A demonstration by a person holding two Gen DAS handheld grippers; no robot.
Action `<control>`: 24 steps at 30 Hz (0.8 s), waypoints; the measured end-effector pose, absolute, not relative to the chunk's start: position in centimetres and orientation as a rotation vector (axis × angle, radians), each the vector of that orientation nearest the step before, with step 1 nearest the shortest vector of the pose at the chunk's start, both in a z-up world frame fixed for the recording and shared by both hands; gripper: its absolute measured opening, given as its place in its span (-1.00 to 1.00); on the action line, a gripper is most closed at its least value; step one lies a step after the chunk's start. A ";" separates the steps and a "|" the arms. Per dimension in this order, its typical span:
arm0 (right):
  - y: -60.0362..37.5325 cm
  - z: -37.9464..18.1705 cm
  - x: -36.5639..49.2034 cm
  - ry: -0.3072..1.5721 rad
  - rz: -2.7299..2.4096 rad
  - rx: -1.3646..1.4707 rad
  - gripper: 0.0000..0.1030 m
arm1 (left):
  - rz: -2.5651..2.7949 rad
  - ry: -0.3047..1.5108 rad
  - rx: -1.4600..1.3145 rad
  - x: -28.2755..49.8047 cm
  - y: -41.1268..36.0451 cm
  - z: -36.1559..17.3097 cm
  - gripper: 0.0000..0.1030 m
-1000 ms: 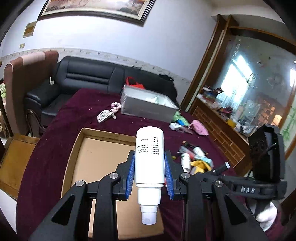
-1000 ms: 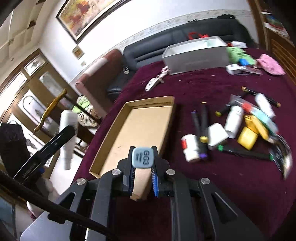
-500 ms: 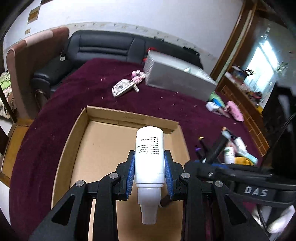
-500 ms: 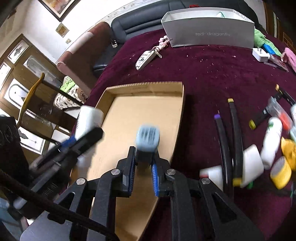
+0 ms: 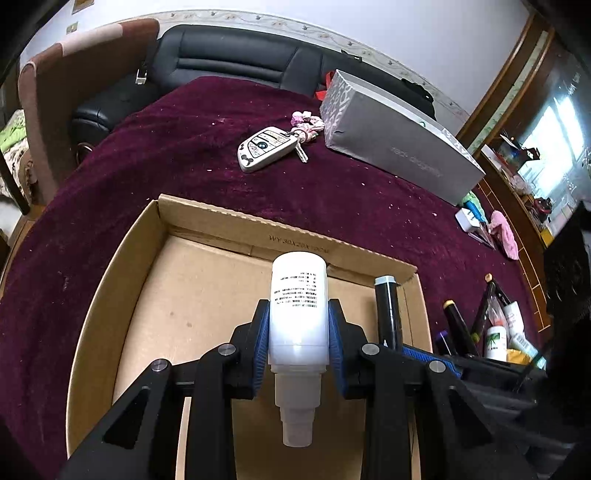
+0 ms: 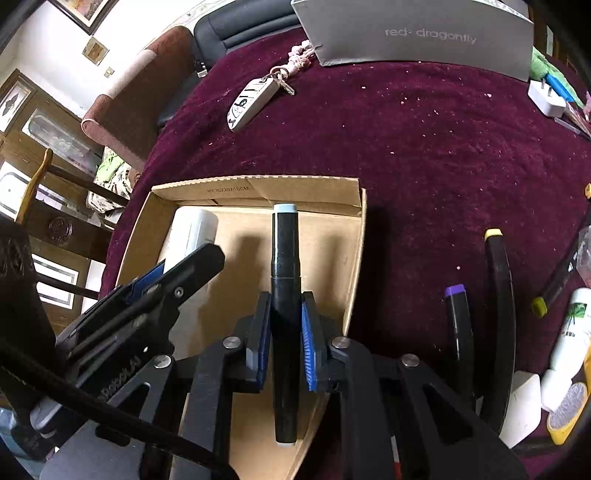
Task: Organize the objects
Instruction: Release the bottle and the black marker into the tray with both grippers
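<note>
Bottle in your left gripper (image 5: 298,338), marker in your right gripper (image 6: 284,339), and both are hanging over the cardboard box (image 5: 110,280). Your left jaws are clamped on the white bottle (image 5: 298,306), blue pads pressing its two sides, its cap end pointing back toward you and its flat base toward the far wall of the box. Printed text runs across its upper body. Your right jaws are closed tight on the black marker (image 6: 284,280), gripping it around mid-length; its pale blue-grey end cap points at the far box wall and its other end pokes out behind the pads. From the left wrist view you catch that same marker just beside the bottle, on its right. From the right wrist view, the bottle shows at the left side of the box, with your left gripper in front of it.

Whether either item touches the box floor, you cannot tell from these angles.

Around the box, the maroon tablecloth (image 6: 424,147) carries a car key fob (image 5: 267,147) with a pink charm, a grey gift box (image 6: 417,33) at the far edge, and more black markers (image 6: 498,295) plus small white bottles (image 6: 570,332) off to the right.
</note>
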State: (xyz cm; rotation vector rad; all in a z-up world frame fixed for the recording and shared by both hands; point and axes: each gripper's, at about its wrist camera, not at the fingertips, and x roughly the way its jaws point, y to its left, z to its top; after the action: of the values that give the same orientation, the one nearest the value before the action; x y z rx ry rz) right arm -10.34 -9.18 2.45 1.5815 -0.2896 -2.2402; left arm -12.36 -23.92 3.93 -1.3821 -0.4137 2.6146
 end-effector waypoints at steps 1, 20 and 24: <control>-9.2 2.5 -10.3 -0.281 -2.248 1.577 -0.75 | 2.612 -0.431 -1.382 -12.6 -24.0 3.8 -0.52; -3.5 8.7 -6.1 -0.379 -2.414 1.336 -0.40 | 2.531 -0.633 -1.314 -8.6 -25.4 7.8 -0.29; -0.4 9.7 -3.8 -0.384 -2.476 1.302 -0.17 | 2.499 -0.673 -1.220 -4.9 -24.8 10.3 -0.10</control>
State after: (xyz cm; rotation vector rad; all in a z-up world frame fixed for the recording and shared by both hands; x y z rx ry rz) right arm -3.76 -0.35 9.74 1.3024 -0.3837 -2.4762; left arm -4.91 -24.85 10.30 -1.2203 -0.6730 2.4989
